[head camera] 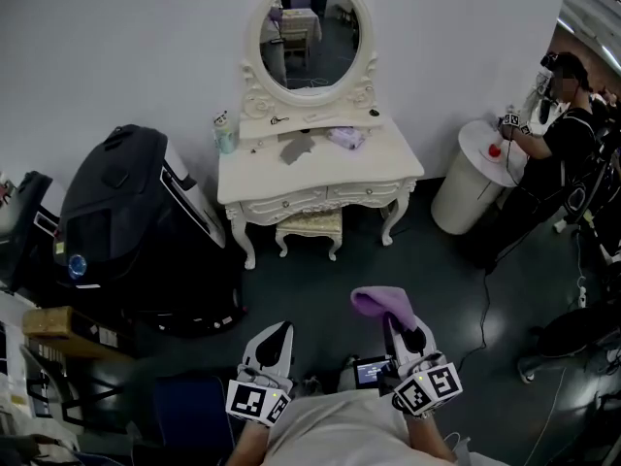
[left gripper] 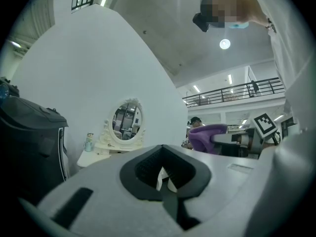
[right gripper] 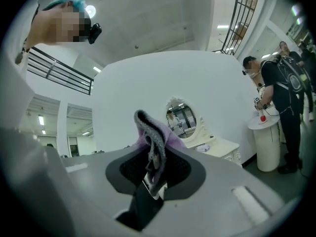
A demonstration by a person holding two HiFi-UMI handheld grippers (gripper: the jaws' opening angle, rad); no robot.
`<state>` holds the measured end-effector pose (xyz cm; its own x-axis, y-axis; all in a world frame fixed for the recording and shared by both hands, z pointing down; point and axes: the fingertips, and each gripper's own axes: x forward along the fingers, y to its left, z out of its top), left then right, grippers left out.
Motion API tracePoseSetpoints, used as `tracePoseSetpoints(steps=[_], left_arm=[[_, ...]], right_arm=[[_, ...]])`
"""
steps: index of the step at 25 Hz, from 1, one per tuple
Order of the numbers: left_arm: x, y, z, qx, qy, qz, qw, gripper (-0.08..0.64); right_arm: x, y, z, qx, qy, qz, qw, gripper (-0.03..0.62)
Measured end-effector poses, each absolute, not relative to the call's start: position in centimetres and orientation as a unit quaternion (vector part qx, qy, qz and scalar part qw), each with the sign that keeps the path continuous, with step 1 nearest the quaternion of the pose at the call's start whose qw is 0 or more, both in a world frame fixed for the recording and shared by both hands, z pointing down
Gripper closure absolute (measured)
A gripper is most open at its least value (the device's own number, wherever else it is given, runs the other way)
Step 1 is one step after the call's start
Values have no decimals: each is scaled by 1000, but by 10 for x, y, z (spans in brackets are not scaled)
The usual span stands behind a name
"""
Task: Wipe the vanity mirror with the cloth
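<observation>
Your right tool [head camera: 400, 326] is clamped on the purple cloth [head camera: 380, 302], which bunches up over its jaws. Your left tool [head camera: 277, 336] sits just beside it, jaws together. The vanity mirror [head camera: 310, 35] stands on the white bench [head camera: 388, 168], well apart from both tools.

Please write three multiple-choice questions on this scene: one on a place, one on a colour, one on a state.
1. Where is the stool? A. under the table B. on the table C. on a shelf
2. What colour is the cloth? A. green B. purple C. yellow
3. The right hand-held gripper is: A. open, empty B. shut on the cloth C. shut on a brush

1 A: it stands between the table's legs.
2 B: it looks purple in every view.
3 B: the cloth is pinched between its jaws.
</observation>
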<state>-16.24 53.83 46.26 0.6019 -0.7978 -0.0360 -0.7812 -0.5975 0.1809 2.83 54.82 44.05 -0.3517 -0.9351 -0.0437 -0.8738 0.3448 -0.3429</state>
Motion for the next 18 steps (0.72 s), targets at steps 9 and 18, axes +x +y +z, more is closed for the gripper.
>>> tracePoseSetpoints(steps=[9, 18], left_arm=[[-148, 478, 471, 894, -439, -39, 76, 560], [-117, 374, 466, 885, -460, -32, 72, 560]], right_arm=[[50, 490, 456, -569, 800, -152, 116, 518], [81, 372, 458, -546, 814, -156, 118, 517]])
